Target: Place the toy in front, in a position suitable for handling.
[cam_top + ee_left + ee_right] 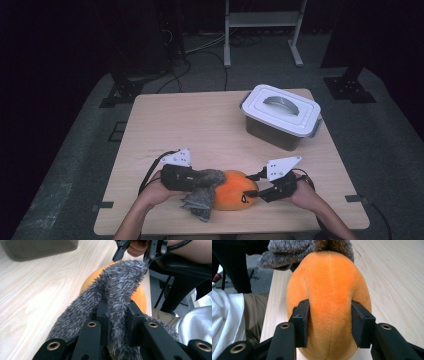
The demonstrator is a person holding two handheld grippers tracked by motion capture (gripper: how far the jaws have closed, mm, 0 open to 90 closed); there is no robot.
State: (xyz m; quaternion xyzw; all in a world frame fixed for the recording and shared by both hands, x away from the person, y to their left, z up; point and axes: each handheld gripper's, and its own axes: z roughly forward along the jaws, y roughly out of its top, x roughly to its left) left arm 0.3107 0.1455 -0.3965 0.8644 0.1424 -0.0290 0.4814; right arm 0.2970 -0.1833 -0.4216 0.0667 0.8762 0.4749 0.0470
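Now the left gripper (pixel 202 181) has its fingers (pixel 102 315) clamped on a grey fuzzy cloth (pixel 117 287) draped over an orange plush toy (pixel 234 190) lying at the desk's (pixel 200 125) near edge, while the right gripper's (pixel 254 190) fingers (pixel 302 320) squeeze the toy's other end.

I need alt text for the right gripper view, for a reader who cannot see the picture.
Two black jaws of the right gripper press into the near end of an orange plush toy lying on a light wooden table. A grey fuzzy cloth drapes over the toy's far end.
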